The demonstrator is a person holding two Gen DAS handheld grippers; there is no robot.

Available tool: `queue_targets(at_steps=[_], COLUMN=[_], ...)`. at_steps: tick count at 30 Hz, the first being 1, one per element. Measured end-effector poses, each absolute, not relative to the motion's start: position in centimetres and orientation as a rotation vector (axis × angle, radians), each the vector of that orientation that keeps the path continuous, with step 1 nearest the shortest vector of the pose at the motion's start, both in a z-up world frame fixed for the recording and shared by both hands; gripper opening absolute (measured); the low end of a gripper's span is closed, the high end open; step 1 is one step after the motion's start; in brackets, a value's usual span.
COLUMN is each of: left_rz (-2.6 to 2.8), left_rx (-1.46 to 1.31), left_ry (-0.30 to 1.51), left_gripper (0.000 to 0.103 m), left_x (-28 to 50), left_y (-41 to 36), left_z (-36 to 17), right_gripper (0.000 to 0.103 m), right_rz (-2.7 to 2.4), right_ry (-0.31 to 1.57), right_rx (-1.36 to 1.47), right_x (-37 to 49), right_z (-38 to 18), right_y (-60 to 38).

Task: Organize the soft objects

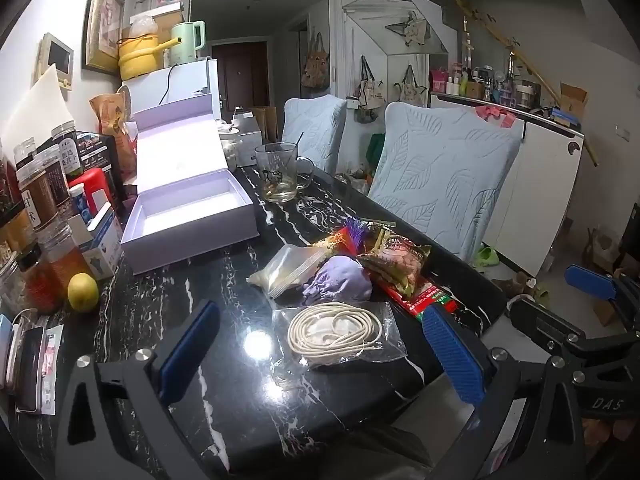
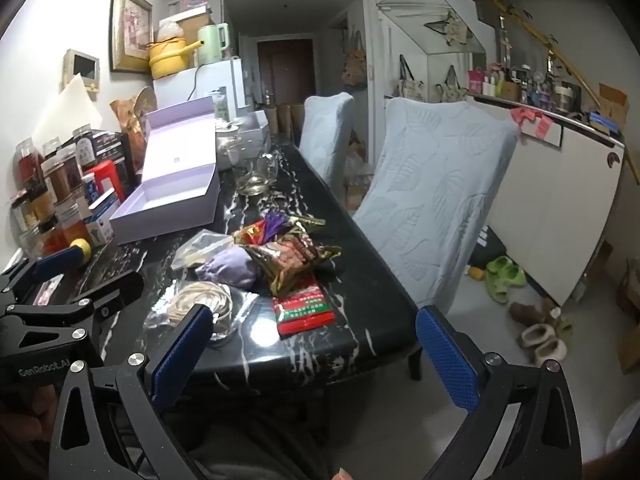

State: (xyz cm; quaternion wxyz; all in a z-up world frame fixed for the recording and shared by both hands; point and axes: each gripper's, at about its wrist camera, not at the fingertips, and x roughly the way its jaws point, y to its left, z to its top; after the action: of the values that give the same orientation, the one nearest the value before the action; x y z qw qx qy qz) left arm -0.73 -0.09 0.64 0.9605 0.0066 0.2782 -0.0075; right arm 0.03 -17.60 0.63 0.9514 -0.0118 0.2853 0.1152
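Near the table's front edge, a small heap: coiled cord in a clear bag [image 1: 340, 334], purple pouch [image 1: 340, 282], snack packet [image 1: 394, 264], zip bag [image 1: 286, 270]. Red packet [image 2: 306, 306] lying flat, long axis running away toward the open lilac box [image 1: 188, 216]. Black marbled table [image 1: 224, 380], glass mug [image 1: 282, 176] beyond, two blue-covered chairs [image 1: 444, 176] alongside. Left gripper [image 1: 320, 356] and right gripper [image 2: 316, 354] spread wide, hovering, nothing between the fingers.
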Motion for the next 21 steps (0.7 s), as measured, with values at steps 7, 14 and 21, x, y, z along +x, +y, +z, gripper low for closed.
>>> queue_targets(at_steps=[7,14,21], left_rz=[-0.019,-0.019,-0.021], left_rx=[0.004,-0.006,-0.010], left_ry=[0.560,0.559,0.556], left_gripper=[0.103,0.103,0.103], left_x=[-0.97,-1.06,-1.10], left_y=[0.03,0.42,0.58], left_z=[0.79,0.84,0.89], right_gripper=[0.103,0.103,0.103], right_rz=[0.236,0.237,0.239], right_ry=[0.572,0.567,0.566], right_rx=[-0.026,-0.032,-0.037], right_x=[-0.18,-0.32,-0.39], right_z=[0.75,0.95,1.04], right_y=[-17.64,-17.52,-17.38])
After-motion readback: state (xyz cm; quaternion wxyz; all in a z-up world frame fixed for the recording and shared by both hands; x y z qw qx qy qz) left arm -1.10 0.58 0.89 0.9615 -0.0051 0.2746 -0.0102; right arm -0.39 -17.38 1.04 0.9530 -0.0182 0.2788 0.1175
